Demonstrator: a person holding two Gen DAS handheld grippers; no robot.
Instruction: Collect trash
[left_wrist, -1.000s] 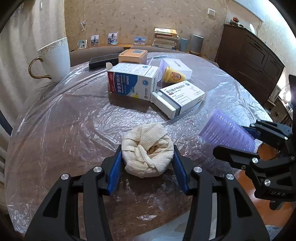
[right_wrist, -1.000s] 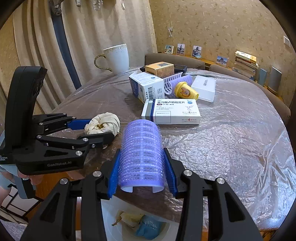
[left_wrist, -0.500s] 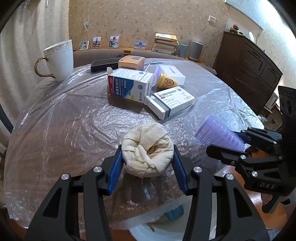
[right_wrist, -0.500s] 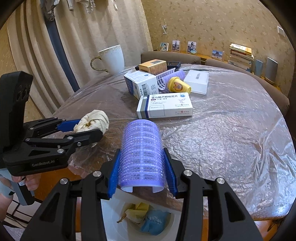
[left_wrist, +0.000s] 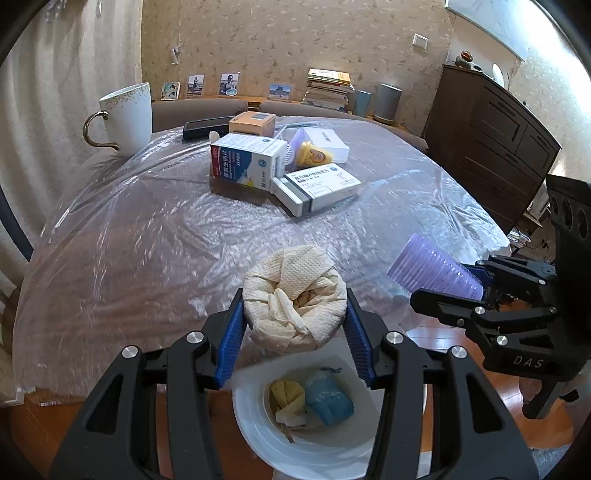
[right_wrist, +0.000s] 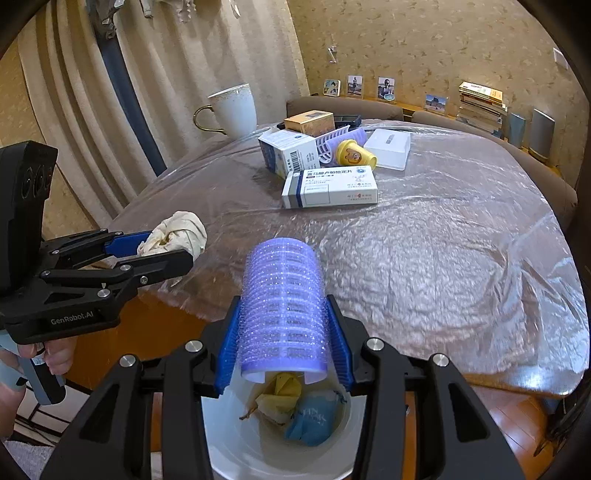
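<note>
Crinkled clear plastic (left_wrist: 155, 236) covers the round table (right_wrist: 155, 332), with a gold-handled mug (left_wrist: 129, 118) at upper left of the left view and medicine boxes (left_wrist: 280, 173) clustered at upper centre. Low in that view, the left gripper (left_wrist: 294, 321) pinches a crumpled paper wad (left_wrist: 295, 295) between its blue pads, above the white bin (left_wrist: 295, 443) at bottom centre. At the right edge, the right gripper (right_wrist: 282, 339) clamps a purple ribbed cup (right_wrist: 282, 306) lying on its side. Both grippers partly hide the bin; inside it, yellow and blue scraps (right_wrist: 295, 406) are hard to identify.
</note>
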